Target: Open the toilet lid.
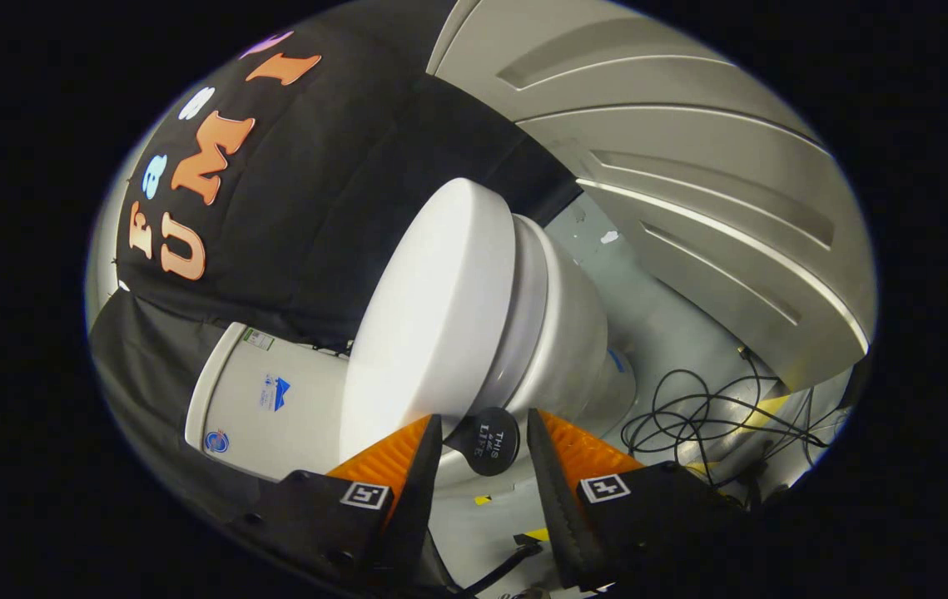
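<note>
A white toilet stands ahead, seen rolled onto its side in my view. Its lid (432, 316) lies down against the seat (528, 308) over the bowl (582, 333), and the tank (265, 399) sits behind the lid. A round black pull tab (486, 441) sticks out from the lid's front edge. My gripper (484, 423) is open, with the tab between its fingertips. Small gaps show on both sides of the tab, so neither finger presses on it.
A tangle of black cables (707, 416) lies on the grey floor beside the bowl. A grey panelled wall (690, 166) rises beyond it. Black cloth hangs behind the tank. Yellow tape marks (536, 534) dot the floor under my fingers.
</note>
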`<state>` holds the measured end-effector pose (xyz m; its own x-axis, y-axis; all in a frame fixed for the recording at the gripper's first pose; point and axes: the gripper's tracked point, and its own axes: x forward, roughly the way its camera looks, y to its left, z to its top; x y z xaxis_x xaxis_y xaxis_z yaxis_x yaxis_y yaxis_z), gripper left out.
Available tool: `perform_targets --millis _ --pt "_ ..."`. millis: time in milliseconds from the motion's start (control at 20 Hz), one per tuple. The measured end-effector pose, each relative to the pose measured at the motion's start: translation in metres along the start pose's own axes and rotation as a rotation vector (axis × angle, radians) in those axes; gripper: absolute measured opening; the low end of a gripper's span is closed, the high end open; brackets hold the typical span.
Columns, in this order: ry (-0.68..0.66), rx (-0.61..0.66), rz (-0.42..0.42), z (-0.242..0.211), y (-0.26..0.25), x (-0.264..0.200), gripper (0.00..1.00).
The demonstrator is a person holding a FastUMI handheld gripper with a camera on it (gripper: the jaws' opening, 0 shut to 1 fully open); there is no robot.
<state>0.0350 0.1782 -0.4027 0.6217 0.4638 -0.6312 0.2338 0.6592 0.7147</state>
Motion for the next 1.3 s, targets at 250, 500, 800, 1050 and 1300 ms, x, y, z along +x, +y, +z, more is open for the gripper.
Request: perform_targets --millis 250,500,800,1050,1300 --pt "0.017 0.078 0.023 -0.002 -0.003 0.0 0.33" --pt "0.009 0.107 0.084 -0.002 0.009 -0.005 0.15" --pt "-0.025 0.148 0.057 0.003 0.005 -0.003 0.09" --pt "-0.026 0.163 0.053 0.004 0.004 -0.002 0.08" --pt "-0.055 0.116 0.009 0.007 0.005 -0.003 0.08"
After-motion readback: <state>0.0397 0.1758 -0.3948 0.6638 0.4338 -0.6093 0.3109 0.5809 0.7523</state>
